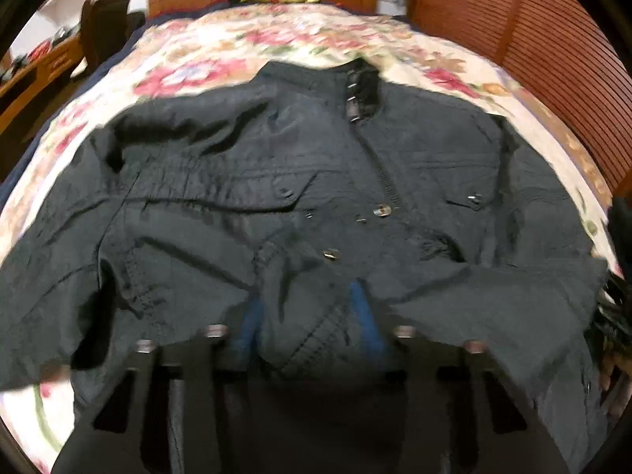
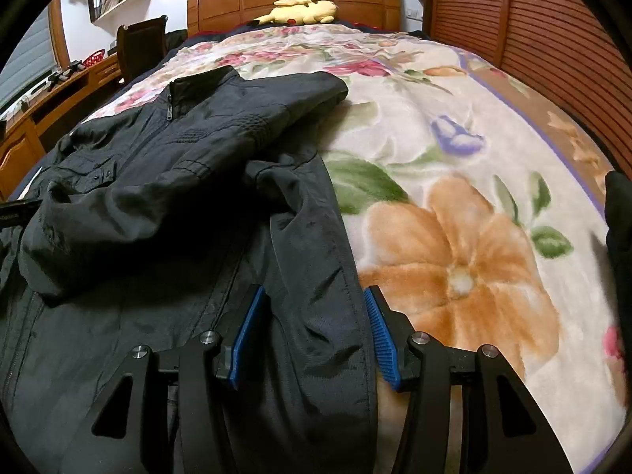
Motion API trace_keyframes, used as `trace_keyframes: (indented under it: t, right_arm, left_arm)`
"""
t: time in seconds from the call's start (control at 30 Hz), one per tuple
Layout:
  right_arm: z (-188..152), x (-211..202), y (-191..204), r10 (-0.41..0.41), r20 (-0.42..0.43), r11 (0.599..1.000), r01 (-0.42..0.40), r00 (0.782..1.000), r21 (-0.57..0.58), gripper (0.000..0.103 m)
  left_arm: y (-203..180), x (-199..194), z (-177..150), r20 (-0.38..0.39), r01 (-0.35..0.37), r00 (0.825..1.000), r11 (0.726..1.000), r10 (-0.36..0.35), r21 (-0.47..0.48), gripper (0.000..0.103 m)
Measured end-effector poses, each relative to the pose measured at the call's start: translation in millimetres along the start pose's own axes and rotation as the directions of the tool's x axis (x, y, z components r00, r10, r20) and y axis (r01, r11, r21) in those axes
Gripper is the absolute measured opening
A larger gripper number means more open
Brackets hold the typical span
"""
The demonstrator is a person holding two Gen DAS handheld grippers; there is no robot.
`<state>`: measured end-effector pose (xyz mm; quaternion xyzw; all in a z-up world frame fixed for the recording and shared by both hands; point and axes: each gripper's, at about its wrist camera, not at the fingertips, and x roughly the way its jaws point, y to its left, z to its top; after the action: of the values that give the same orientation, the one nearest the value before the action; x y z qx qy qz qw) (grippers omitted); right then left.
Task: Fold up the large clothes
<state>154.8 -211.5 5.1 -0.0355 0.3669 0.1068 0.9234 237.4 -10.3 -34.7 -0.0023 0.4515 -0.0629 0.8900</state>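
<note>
1. A dark zip-front jacket [image 2: 166, 166] lies front-up on the floral blanket [image 2: 454, 181] of the bed, one sleeve folded across its chest.
2. The left tongs [image 1: 312, 316] pinch a bunched fold of the jacket near its hem.
3. The right tongs [image 2: 316, 328] straddle the jacket's side edge; whether the pads press it I cannot tell.
4. Risk: the slick fabric could slip from the left pinch, or the folded sleeve slide off when lifted.
5. No containers are close enough to read.

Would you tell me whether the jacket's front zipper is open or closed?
Closed: the black jacket shows its zipper joined up to the collar.
</note>
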Motion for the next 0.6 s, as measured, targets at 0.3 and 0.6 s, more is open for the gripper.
trace_keyframes:
  t: [0.3,0.6]
  right_arm:
    - [2.6,5.7,1.0,0.010,-0.004,1.000,-0.010,1.000,0.010,0.053]
    - [5.2,9.9,2.6,0.010,-0.006,1.000,-0.010,1.000,0.012,0.053]
  left_arm:
    - [-3.2,-89.8,4.9,0.329,-0.167,0.932,0.986,0.151,0.021,0.022]
    - [35.2,-125.5,-49.1,0.309,-0.207,0.929,0.978,0.202,-0.018,0.022]
